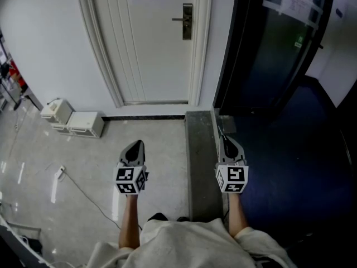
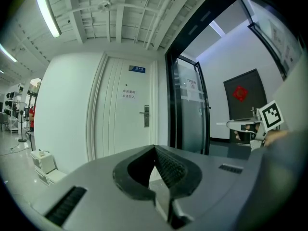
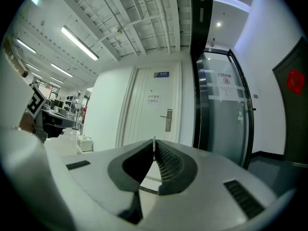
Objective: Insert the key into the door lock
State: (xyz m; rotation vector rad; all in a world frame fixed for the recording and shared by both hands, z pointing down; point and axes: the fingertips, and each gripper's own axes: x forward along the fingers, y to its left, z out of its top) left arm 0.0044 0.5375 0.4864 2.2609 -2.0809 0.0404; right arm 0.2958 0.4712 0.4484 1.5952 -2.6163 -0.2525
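A white door (image 1: pixel 150 49) stands shut ahead, with a metal lock plate and lever handle (image 1: pixel 187 21) on its right side. The lock (image 2: pixel 146 116) shows small and far off in the left gripper view, and the lock (image 3: pixel 169 120) is likewise distant in the right gripper view. My right gripper (image 1: pixel 227 140) points level at the door, shut on a thin silver key (image 3: pixel 154 141) that sticks up edge-on between its tips. My left gripper (image 1: pixel 136 144) is level beside it, jaws shut with nothing between them. Both are well short of the door.
White boxes (image 1: pixel 72 120) sit on the floor by the wall at left, with a cable (image 1: pixel 78 188) trailing across the tiles. A dark glass door (image 1: pixel 279 43) fills the right side. A grey threshold strip (image 1: pixel 199 161) runs between tiles and dark floor.
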